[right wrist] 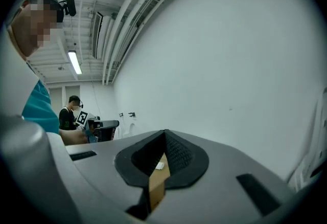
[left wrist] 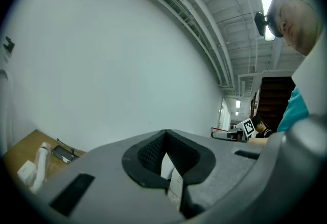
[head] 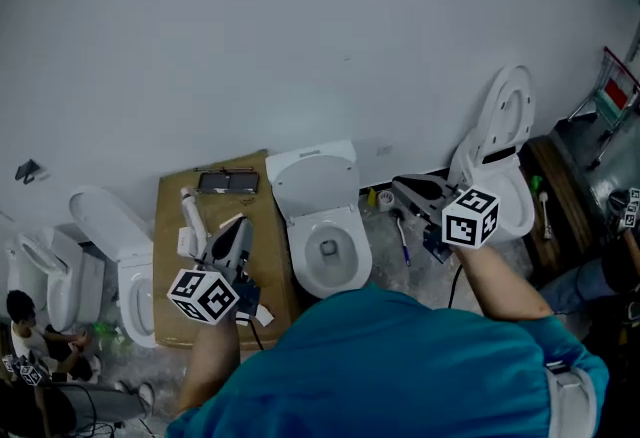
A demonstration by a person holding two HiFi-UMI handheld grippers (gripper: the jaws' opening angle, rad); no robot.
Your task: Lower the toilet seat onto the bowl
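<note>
We look down on a white toilet (head: 297,256) at the centre of the frame, its bowl open to view against the wall. We cannot tell whether its seat is up or down. The left gripper (head: 238,226) hovers left of it over a cardboard sheet (head: 168,266), and the right gripper (head: 400,186) sits just to its upper right. Both pairs of jaws are clenched together with nothing between them.

From here, my left gripper (head: 236,229) and right gripper (head: 400,184) are grey shells with black ribbed pads (left wrist: 148,154). Each carries a white cube (head: 205,294) printed with black square markers. A thin black cable (head: 453,288) hangs under the right one. The shirt (head: 400,366) is teal and short-sleeved.
</note>
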